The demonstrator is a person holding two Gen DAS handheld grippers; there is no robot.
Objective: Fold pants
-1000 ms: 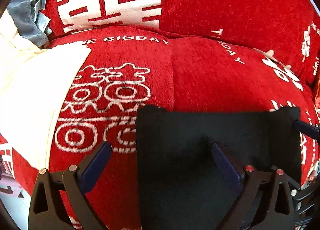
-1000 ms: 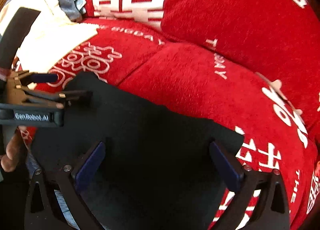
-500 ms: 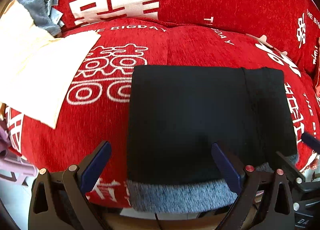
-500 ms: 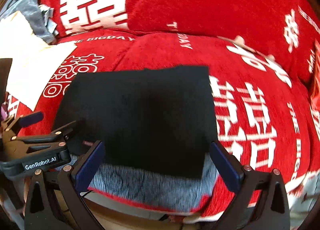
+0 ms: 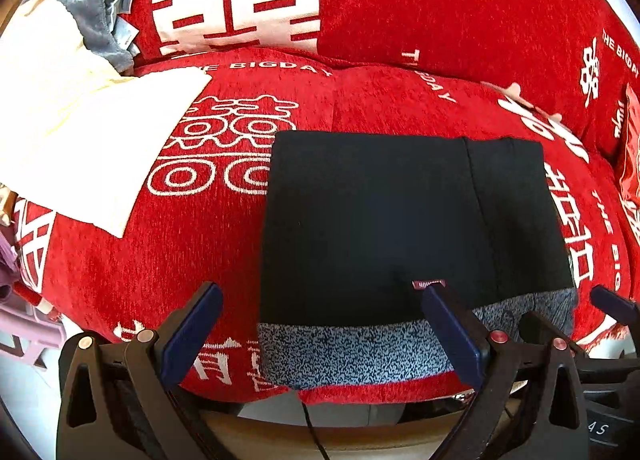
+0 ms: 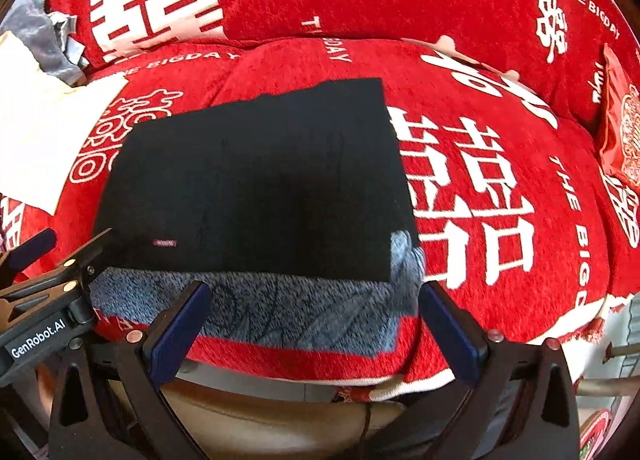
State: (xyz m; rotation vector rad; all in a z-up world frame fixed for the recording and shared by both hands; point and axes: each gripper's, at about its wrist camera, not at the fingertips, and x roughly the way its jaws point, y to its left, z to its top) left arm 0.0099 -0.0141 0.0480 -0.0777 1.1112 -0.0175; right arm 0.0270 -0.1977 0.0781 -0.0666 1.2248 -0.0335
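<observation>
The black pants [image 5: 400, 220] lie folded into a flat rectangle on the red sofa seat, with a grey marled lining band [image 5: 360, 352] showing along the near edge. They also show in the right wrist view [image 6: 256, 180]. My left gripper [image 5: 320, 332] is open and empty, hovering just in front of the near edge of the pants. My right gripper [image 6: 308, 320] is open and empty, in front of the grey band. The left gripper shows at the left edge of the right wrist view [image 6: 48, 300].
The red sofa [image 5: 400, 20] carries white lettering on seat and back cushions. A cream folded cloth [image 5: 88, 140] lies on the seat at left, with a grey garment [image 5: 92, 12] behind it. A red snack bag [image 6: 620, 132] lies at right. The sofa's front edge is just below the pants.
Both grippers have let go of the pants and pulled back toward the sofa's front edge. The pants now lie folded flat with the grey band exposed.
</observation>
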